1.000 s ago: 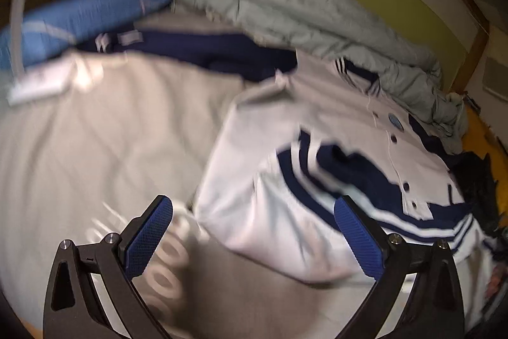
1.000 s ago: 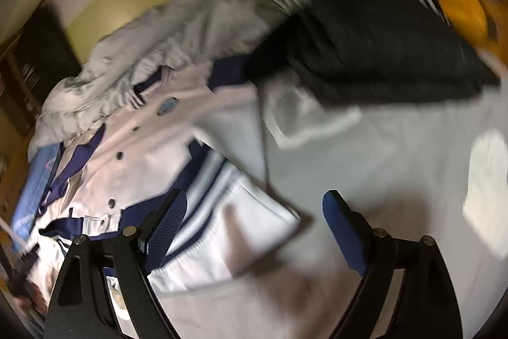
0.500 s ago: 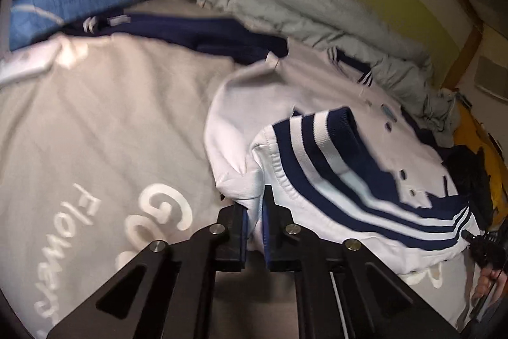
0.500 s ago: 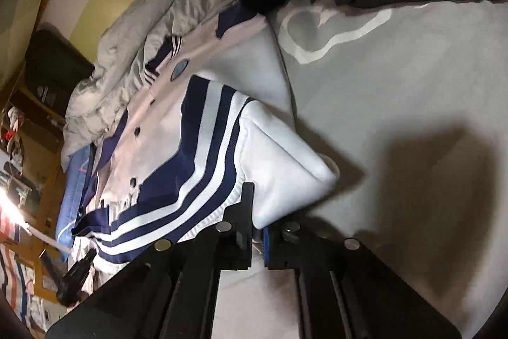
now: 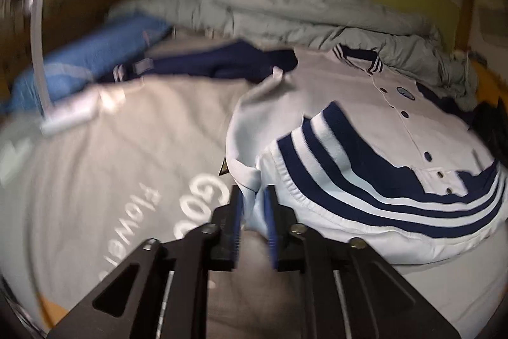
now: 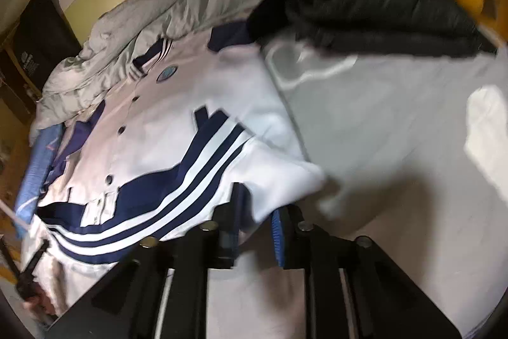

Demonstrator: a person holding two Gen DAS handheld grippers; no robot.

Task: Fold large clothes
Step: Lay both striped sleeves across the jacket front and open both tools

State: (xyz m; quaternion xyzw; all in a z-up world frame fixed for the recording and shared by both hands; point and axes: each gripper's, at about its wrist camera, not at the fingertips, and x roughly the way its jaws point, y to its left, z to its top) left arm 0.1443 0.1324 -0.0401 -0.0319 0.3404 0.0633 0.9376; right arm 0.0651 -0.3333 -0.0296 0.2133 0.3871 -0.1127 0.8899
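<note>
Jacket: white jacket (image 5: 365,116) with navy-striped hem, folded over on itself — lay on the grey bedspread (image 5: 133,148) of the bed.
Left claw (image 5: 254,212): jaws opening, a white fold of the jacket between the blue pads, fabric touching them.
Right claw (image 6: 255,227): jaws opening, the jacket's other white corner between the pads.
Behind jacket: crumpled grey duvet (image 5: 285,8).
Beside jacket: black garment (image 6: 374,8) — right view; blue cloth (image 5: 95,59), left view.
</note>
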